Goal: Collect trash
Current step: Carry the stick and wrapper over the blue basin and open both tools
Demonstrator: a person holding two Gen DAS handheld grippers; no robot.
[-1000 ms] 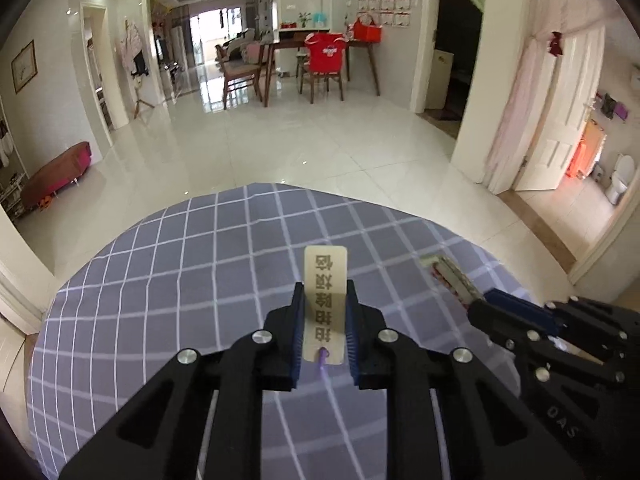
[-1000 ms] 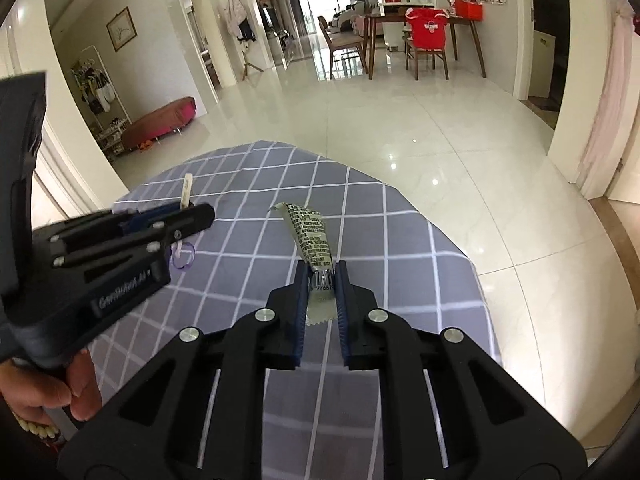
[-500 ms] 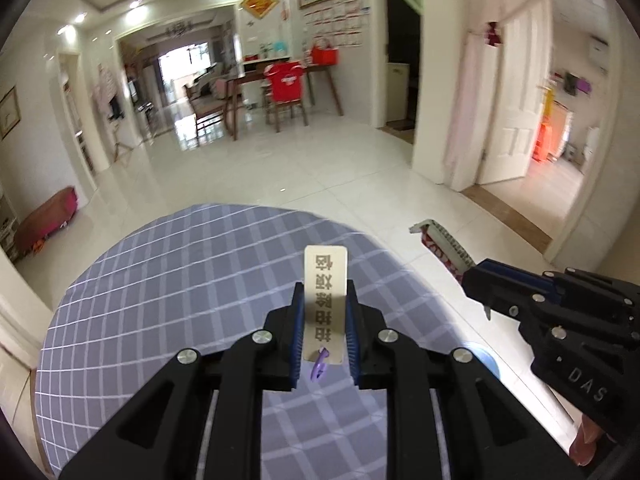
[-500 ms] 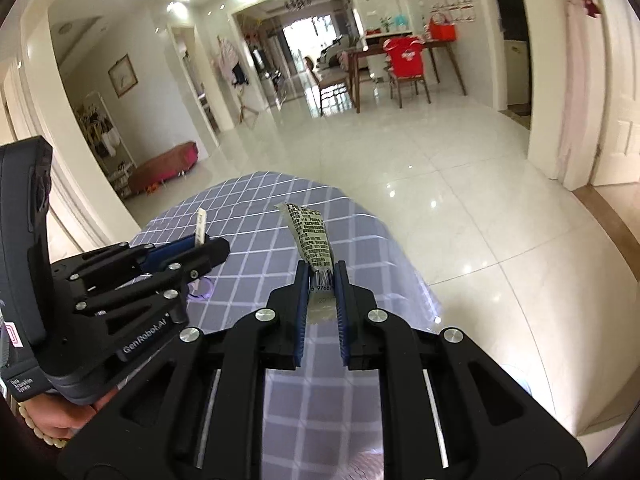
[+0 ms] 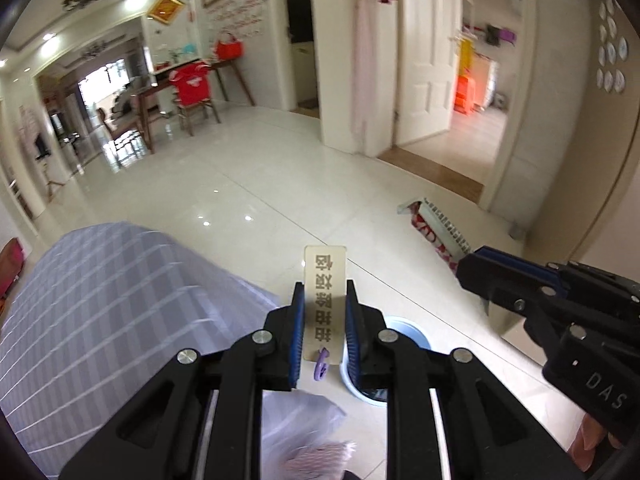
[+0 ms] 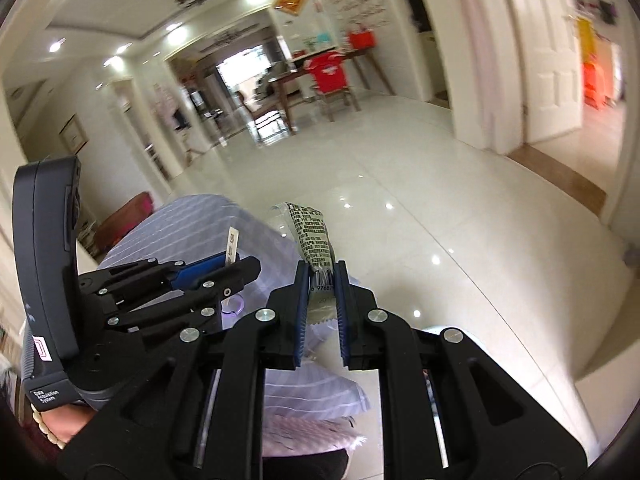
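Observation:
My left gripper (image 5: 322,285) is shut on a beige card tag (image 5: 325,276) with printed characters and a purple loop (image 5: 321,364) at its lower end. Just under its fingers a pale blue bin (image 5: 404,334) stands on the floor. My right gripper (image 6: 321,276) is shut on a long snack wrapper (image 6: 310,232) with black print and a barcode. In the left wrist view the right gripper (image 5: 476,268) is at the right with the wrapper (image 5: 436,228) sticking out. In the right wrist view the left gripper (image 6: 236,266) and its tag (image 6: 231,246) are at the left.
The round table with a grey checked cloth (image 5: 100,300) lies to the left, its edge just beside both grippers. Glossy white floor tiles (image 5: 280,184) stretch ahead. A white door (image 5: 426,64) and doorways stand at the right, dining chairs (image 5: 192,92) far back. A hand with a bead bracelet (image 6: 52,428) holds the left gripper.
Both grippers have swung right, off the checked table and out over the floor, each still holding its piece. The blue bin has come into view under the left gripper.

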